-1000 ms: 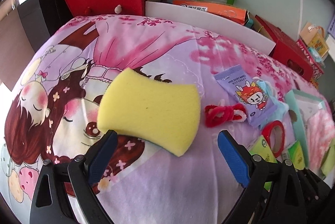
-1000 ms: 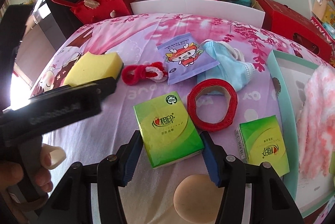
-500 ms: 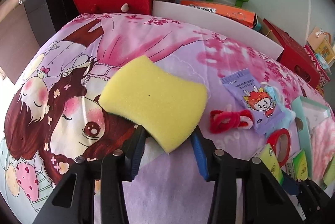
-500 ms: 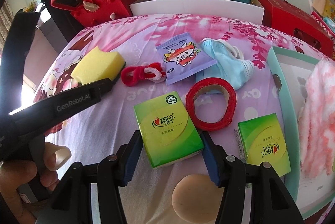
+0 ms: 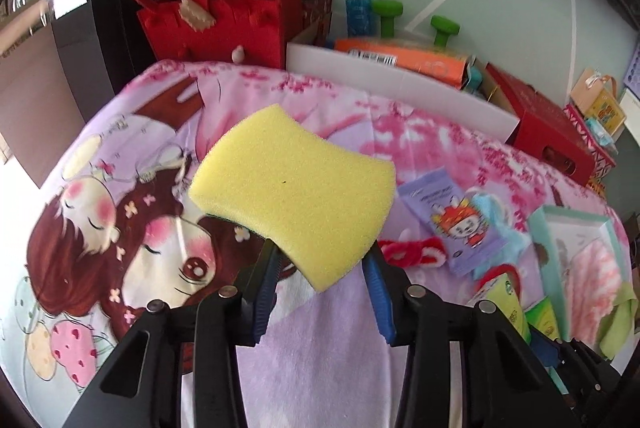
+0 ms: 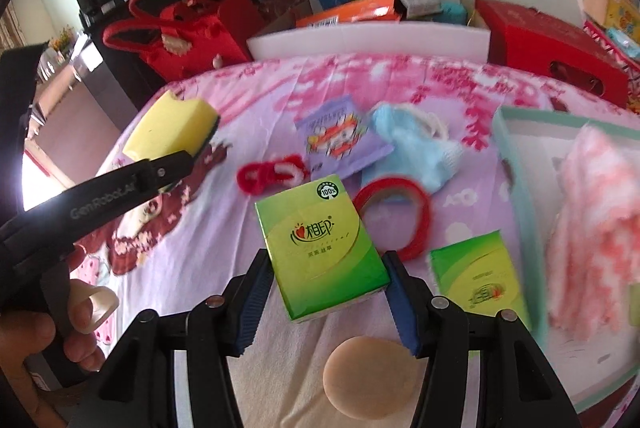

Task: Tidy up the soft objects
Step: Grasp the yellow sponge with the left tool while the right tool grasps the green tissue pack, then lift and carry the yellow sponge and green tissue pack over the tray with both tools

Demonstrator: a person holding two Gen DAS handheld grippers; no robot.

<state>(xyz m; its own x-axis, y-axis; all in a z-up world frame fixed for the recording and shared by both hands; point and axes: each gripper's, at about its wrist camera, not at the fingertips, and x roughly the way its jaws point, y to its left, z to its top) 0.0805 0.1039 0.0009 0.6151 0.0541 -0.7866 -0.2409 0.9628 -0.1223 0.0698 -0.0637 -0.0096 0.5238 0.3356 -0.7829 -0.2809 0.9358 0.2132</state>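
— Nearest, in the right wrist view: right gripper (image 6: 324, 298), jaws closed on a green tissue pack (image 6: 322, 252), gripped by its long sides and apparently lifted clear of the printed cloth (image 6: 224, 268) covering the bench. Near edge taken, presumably to leave the far end free for setting down in the teal tray (image 6: 510, 163) at right.

— And the left gripper (image 5: 322, 286)?

— Jaws about half closed on the near corner of a yellow sponge (image 5: 296, 187), foam squeezed between the pads, rest sticking out far and left, off the cloth. Corner grip likely just the closest reach.

— Left behind on the cloth?

— Second tissue pack (image 6: 478, 276), red ring (image 6: 418, 220), red fuzzy band (image 6: 268, 173), purple sachet (image 6: 340, 139), blue face mask (image 6: 416, 151). Pink fluffy cloth (image 6: 596, 220) already in the tray.

— Hard to make out?

— Tray cut off at right; round beige pad (image 6: 370, 376) partly behind the jaws; sachet print blurred.
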